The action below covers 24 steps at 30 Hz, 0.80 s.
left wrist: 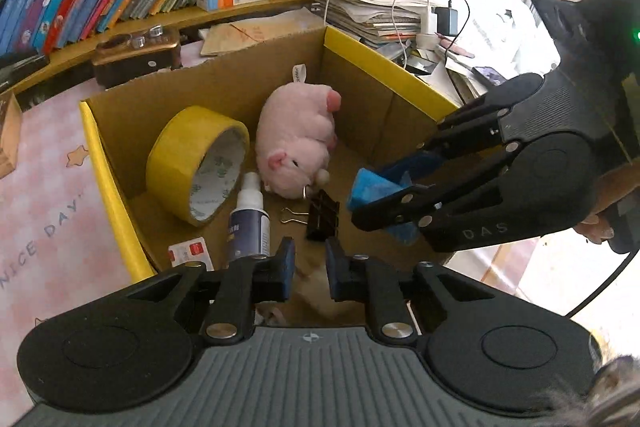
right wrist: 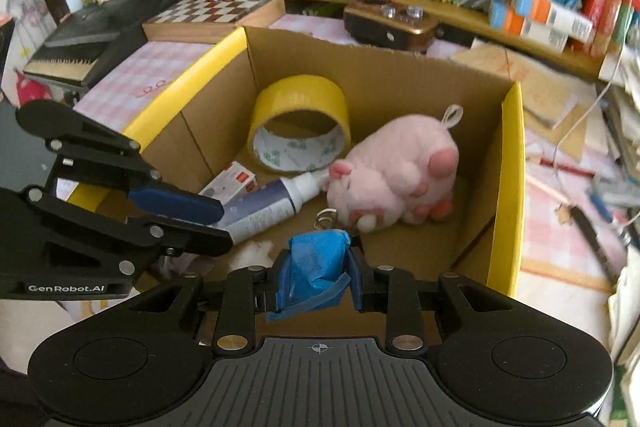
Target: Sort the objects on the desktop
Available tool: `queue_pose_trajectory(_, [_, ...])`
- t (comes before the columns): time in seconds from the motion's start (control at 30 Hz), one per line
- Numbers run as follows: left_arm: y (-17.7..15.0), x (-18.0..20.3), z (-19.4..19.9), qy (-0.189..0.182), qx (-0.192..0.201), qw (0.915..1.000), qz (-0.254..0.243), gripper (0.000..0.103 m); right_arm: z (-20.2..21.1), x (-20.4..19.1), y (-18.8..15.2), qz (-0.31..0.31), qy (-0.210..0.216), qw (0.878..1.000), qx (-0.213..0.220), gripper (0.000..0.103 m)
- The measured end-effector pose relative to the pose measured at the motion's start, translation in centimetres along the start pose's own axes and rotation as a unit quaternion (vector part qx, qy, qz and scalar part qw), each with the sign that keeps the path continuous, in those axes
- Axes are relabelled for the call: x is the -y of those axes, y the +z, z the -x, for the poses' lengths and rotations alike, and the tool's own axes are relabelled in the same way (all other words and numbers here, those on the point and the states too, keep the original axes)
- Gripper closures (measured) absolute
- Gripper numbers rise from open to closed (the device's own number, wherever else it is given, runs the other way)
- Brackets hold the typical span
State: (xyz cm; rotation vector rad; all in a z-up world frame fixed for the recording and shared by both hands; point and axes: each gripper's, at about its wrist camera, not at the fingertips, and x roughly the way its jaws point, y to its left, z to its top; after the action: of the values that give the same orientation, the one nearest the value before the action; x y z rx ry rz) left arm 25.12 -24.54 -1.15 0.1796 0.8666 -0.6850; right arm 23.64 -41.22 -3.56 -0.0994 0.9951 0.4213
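Books lean in a long row along a yellow shelf behind a pink checked desk mat [left wrist: 48,187], and on the mat stands an open cardboard box [left wrist: 352,45] with yellow-edged flaps.

From the left wrist camera the box holds a roll of yellow tape [left wrist: 196,163] at about ten o'clock, tilted on its edge; a pink plush pig [left wrist: 296,143] lies at twelve o'clock, touching a small white spray bottle [left wrist: 250,219] below it; a black binder clip [left wrist: 322,215] sits just beside the pig's snout; a small red-and-white card [left wrist: 190,253] lies at the near wall. The left gripper [left wrist: 310,267] hovers over the box, its jaws drawn close with nothing between them. At three o'clock the right gripper [left wrist: 380,195] reaches in, clamped on a crumpled blue wad [left wrist: 370,187].

From the right wrist camera the right gripper [right wrist: 316,275] pinches the blue wad [right wrist: 316,261] above the box floor, at six o'clock from the pig [right wrist: 400,175]; the tape roll [right wrist: 300,123] stands at eleven o'clock; the bottle [right wrist: 272,201] points toward the pig's snout; the left gripper [right wrist: 218,223] enters at nine o'clock, jaws together; a chessboard [right wrist: 216,9] rests beyond the box [right wrist: 510,187].
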Motion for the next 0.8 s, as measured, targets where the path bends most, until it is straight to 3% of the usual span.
queue_pose_trajectory(0.13, [-0.1,0.1,0.4,0.012,0.007,0.9999,-0.005,0.086,-0.1,0.5,-0.2,-0.032,0.004,0.999,-0.002,0.073])
queue_pose_trajectory(0.2, [-0.2,0.4,1.1,0.025,0.02,0.9993,-0.017,0.077,0.1,0.5,-0.4,-0.044,-0.005,0.999,0.002,0.073])
queue_pose_trajectory(0.27, [-0.5,0.6,2.4,0.04,0.046,0.9977,-0.029,0.052,0.7,0.3,-0.6,-0.053,-0.015,0.998,0.013,0.073])
queue_pose_trajectory(0.4, [-1.0,1.0,5.7,0.057,0.108,0.992,-0.031,0.046,2.2,-0.4,-1.1,-0.067,-0.039,0.996,0.046,0.06])
queue_pose_trajectory(0.57, [-2.7,1.0,10.3,0.094,0.193,0.9767,-0.006,0.026,4.4,-1.5,-2.1,-0.104,-0.059,0.987,0.103,0.059])
queue_pose_trajectory(0.8, [-6.1,0.1,15.0,0.138,0.225,0.9629,0.054,0.024,7.6,-4.5,-3.9,-0.122,-0.1,0.971,0.181,0.055])
